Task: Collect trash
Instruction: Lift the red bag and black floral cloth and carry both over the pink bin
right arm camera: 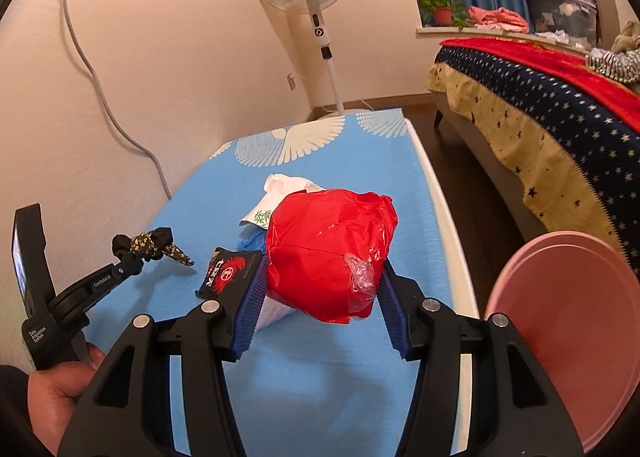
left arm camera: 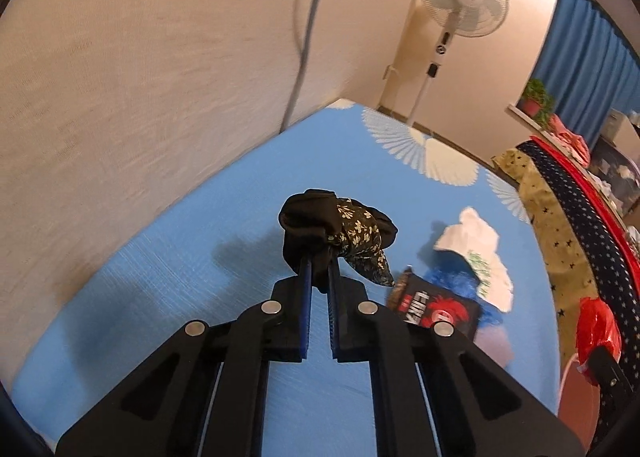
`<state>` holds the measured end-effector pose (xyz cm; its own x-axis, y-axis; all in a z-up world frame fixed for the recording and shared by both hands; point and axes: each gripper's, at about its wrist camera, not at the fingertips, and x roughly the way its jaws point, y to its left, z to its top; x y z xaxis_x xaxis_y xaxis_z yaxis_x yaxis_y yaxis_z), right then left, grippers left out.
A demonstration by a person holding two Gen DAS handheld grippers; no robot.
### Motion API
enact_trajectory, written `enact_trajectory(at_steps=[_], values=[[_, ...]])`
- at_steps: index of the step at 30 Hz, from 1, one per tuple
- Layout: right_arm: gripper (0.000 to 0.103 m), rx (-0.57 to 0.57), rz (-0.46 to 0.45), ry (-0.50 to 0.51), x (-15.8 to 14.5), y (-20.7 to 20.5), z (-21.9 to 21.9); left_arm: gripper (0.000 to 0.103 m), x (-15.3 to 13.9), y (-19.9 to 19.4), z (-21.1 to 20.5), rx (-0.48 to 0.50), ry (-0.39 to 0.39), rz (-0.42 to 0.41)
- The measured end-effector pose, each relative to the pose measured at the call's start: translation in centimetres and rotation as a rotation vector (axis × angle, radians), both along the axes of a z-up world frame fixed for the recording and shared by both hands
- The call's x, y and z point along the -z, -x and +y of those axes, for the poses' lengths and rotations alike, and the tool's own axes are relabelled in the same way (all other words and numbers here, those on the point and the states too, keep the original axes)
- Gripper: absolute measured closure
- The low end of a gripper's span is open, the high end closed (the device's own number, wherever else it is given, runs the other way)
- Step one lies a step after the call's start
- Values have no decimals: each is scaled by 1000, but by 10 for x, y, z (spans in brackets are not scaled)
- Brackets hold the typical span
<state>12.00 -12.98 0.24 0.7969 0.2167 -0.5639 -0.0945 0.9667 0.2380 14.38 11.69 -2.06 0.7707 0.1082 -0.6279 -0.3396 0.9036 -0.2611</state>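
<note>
Trash point(right arm camera: 332, 253) between tilted hand-held gripper point(right arm camera: 320, 289) pads

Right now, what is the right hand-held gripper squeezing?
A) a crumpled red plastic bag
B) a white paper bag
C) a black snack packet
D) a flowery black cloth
A: in the right wrist view the right hand-held gripper has its blue pads pressed on both sides of the red plastic bag, while the black snack packet lies on the blue mat.
</note>
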Motion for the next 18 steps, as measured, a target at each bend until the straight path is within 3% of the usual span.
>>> enact_trajectory(at_steps=[18], values=[[50,47,-96,69,-47,64,-19,96,-49,62,-43,168,-79,-109]])
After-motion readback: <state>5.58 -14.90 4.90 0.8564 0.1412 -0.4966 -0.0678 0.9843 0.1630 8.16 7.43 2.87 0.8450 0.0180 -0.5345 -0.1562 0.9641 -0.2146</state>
